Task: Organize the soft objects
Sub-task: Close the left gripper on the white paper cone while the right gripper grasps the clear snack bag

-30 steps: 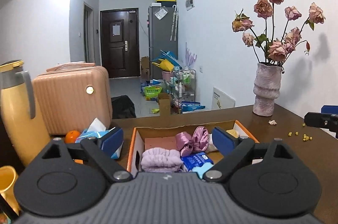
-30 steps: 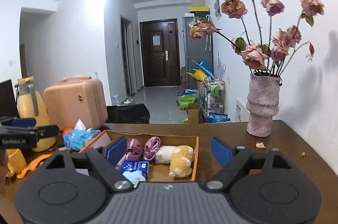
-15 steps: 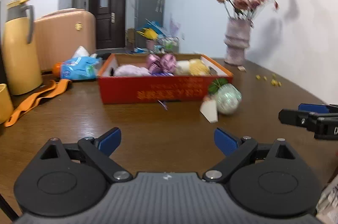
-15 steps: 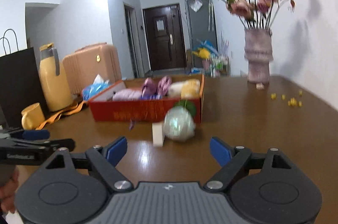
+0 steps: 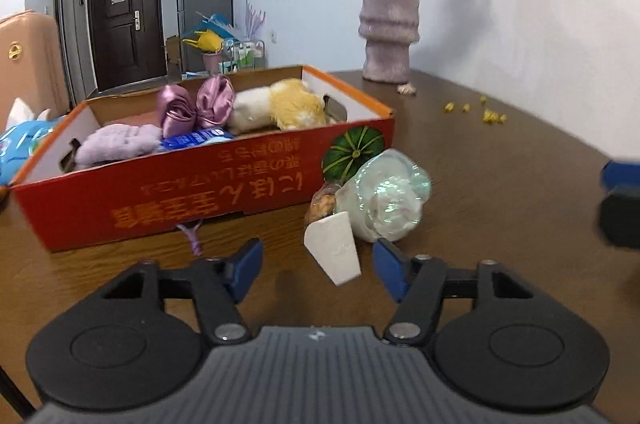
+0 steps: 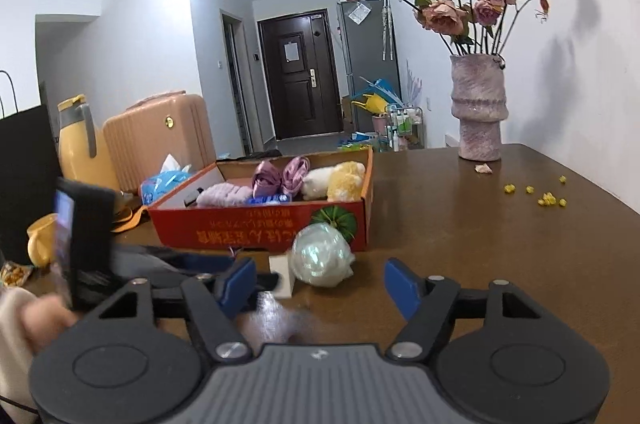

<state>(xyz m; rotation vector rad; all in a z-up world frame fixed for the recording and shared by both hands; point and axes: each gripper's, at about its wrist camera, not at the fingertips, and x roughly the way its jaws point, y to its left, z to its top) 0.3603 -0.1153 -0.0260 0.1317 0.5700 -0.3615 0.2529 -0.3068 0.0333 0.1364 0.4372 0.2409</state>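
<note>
**Both grippers close in on the wrapped bundle by the box**

We hold our left gripper (image 5: 318, 270) low over the brown table (image 5: 500, 160), its blue pads apart and narrowing. The white card tag (image 5: 334, 250) of a wrapped bundle (image 5: 384, 200) stands between the pads, but neither pad presses on it. The bundle, pale and shiny in clear film, lies on the table touching the front corner of the red cardboard box (image 5: 200, 192), just by the printed green pumpkin.

Our right gripper (image 6: 320, 284) also hangs near the table, its jaws closing with a gap left between them; the bundle (image 6: 322, 258) sits just beyond its tips, held by nothing. At the left of that view we see the other gripper blurred, with a hand (image 6: 44, 320) behind it.

Inside the box (image 6: 260, 228) lie a lilac plush piece (image 5: 120, 144), two satin scrunchies (image 5: 196, 104), a blue packet (image 5: 196, 140) and a white and yellow plush toy (image 5: 280, 106). A vase (image 6: 478, 108) of dried roses stands well apart at the far edge, with yellow crumbs (image 6: 548, 198) scattered near it
</note>
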